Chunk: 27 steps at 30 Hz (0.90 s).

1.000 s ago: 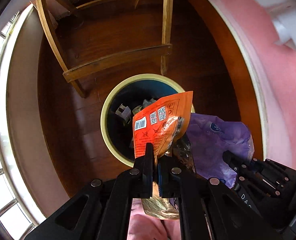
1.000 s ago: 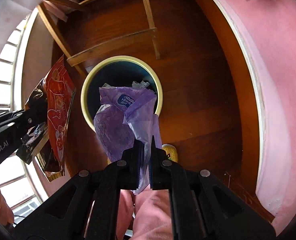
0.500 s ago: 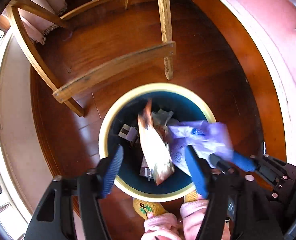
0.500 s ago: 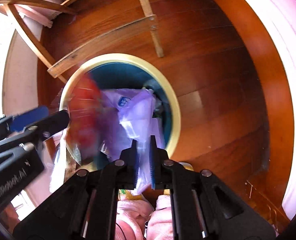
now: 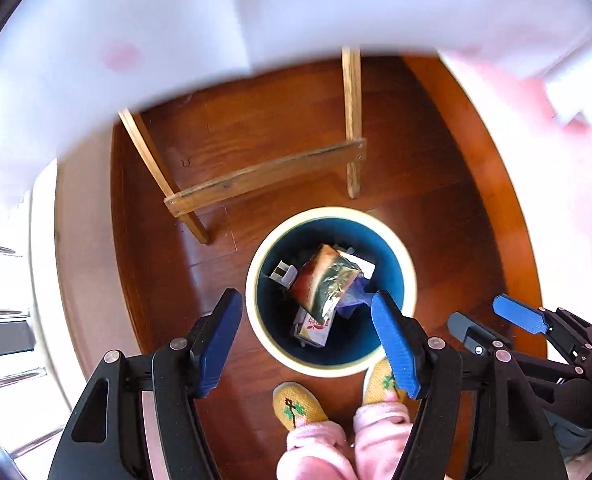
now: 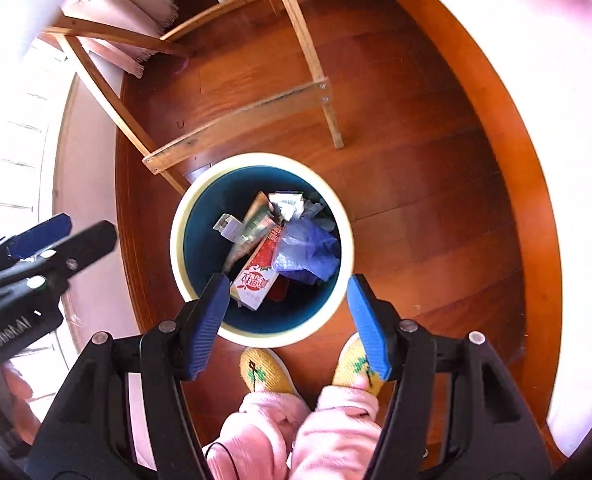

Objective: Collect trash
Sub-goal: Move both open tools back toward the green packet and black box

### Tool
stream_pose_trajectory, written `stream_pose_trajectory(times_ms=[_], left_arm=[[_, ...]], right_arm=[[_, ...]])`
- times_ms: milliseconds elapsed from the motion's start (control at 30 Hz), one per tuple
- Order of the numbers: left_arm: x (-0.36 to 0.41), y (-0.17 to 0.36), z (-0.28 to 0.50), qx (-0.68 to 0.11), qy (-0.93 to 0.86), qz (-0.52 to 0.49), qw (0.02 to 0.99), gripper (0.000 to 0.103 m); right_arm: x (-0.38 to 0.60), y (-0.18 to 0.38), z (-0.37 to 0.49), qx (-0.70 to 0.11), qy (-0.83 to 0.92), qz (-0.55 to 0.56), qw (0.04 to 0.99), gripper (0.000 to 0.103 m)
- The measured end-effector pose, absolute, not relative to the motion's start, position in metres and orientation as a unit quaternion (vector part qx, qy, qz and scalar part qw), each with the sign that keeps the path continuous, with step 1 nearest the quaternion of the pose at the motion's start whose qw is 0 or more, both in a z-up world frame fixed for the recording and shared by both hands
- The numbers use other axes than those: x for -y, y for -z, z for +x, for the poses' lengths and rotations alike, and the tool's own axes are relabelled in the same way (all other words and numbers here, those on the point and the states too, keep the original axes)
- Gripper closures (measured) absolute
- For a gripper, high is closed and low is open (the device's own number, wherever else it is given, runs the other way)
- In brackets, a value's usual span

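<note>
Both the left gripper (image 5: 308, 344) and the right gripper (image 6: 287, 320) have just opened wide and hold nothing, the purple bag (image 6: 306, 250) and shiny wrapper (image 5: 328, 282) lie inside the bin (image 6: 199, 196), and a low gripper could bump its rim.

The left gripper (image 5: 306, 344), earlier clamped on the orange snack packet (image 5: 324, 282), now stands spread and empty; the packet lies in the bin (image 5: 251, 308); the right gripper (image 6: 285, 320) has just been opening, and its purple bag (image 6: 306, 250) lies there too.
</note>
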<state>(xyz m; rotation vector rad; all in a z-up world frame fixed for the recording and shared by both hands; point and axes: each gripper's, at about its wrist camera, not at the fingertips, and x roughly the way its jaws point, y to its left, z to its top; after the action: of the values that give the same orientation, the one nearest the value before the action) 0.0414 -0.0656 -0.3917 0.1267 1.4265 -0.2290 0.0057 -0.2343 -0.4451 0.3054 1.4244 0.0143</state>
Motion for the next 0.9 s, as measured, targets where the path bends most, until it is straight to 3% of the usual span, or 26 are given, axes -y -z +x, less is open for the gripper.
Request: stream_pose_trajectory(times_ms=[367,900], left_arm=[[0.036,0.237,0.021,-0.603,0.140,0.042,0.784,0.035],[-0.033,0.013,0.059,-0.459,0.175,0.019,0.871,0.032]], right_arm=[[0.223,0.309,-0.016,-0.608,-0.007,0.143,0.781,0.045],[0.150,0.082,0.002,-0.489,-0.036,0.122,0.863,0.045]])
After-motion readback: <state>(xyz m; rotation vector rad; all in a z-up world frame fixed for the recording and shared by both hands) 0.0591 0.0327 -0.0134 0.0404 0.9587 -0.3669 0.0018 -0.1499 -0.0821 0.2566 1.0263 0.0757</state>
